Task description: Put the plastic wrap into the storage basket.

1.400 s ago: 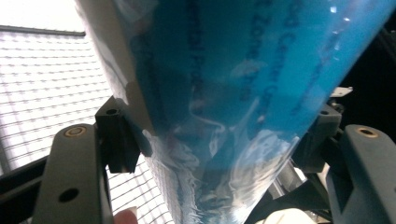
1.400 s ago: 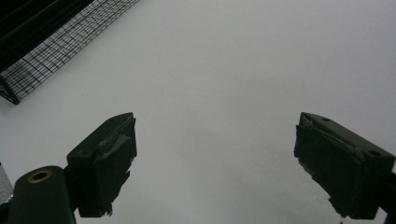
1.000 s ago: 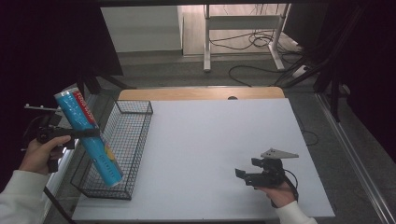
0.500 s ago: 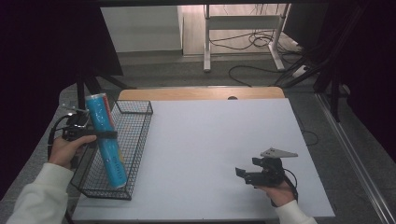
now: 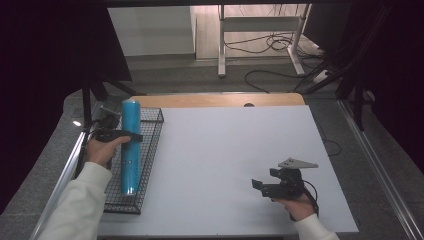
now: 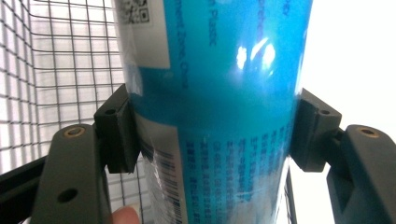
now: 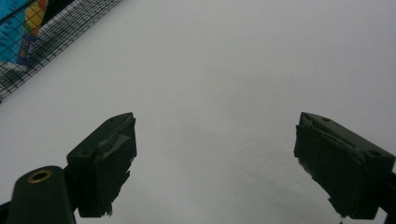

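Observation:
A long blue tube with printed text and a barcode hangs lengthwise over the black wire basket at the table's left edge. Its near end dips into the basket. My left gripper is shut on the tube about a third of the way down. In the left gripper view both pads press on the sides of the tube, with the basket mesh behind. My right gripper rests low at the table's front right. It is open, and only the white tabletop lies between its jaws.
The white tabletop stretches between the basket and the right hand. The basket and the tube's coloured end show at the top left of the right gripper view. A wooden strip edges the far side, with floor cables beyond.
The left hand has moved right and down with the tube, bringing it from a slant beside the basket to lie along the basket's length. The right gripper has stayed put.

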{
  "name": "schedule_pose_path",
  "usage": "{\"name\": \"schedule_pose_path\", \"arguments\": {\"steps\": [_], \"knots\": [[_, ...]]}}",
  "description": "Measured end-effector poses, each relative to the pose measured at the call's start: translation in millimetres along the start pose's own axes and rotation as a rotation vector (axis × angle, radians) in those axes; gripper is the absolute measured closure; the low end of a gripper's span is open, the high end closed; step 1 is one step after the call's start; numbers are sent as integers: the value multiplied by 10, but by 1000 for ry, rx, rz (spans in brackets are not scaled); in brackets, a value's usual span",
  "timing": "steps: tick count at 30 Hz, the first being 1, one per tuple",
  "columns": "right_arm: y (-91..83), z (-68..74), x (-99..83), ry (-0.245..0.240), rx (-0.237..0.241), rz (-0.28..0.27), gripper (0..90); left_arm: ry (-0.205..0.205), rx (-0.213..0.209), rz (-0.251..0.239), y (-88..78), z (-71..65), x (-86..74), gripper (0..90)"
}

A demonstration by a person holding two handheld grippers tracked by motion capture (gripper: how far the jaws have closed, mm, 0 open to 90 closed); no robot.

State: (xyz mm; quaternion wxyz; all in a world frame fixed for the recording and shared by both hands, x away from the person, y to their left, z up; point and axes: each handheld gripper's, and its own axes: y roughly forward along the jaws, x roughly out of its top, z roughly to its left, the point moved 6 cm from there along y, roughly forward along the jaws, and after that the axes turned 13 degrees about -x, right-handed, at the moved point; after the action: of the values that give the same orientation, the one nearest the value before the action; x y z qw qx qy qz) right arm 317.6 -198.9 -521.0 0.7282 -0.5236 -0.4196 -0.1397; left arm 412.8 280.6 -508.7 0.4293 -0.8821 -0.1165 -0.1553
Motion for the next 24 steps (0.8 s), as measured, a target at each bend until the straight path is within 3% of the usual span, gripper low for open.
{"name": "schedule_pose_path", "arguments": {"steps": [5,8,14,17,24], "knots": [[5,4,-1,-3,2,-1,133,-42,51,9,181,83,36,311],[5,12,-3,-5,4,0,133,-65,61,12,245,134,42,308],[13,16,-13,-8,8,7,133,-59,134,27,344,236,20,268],[21,21,-24,-7,11,11,133,-17,92,-41,241,121,52,208],[36,28,-29,-11,17,10,133,26,74,-35,187,63,3,146]]}}
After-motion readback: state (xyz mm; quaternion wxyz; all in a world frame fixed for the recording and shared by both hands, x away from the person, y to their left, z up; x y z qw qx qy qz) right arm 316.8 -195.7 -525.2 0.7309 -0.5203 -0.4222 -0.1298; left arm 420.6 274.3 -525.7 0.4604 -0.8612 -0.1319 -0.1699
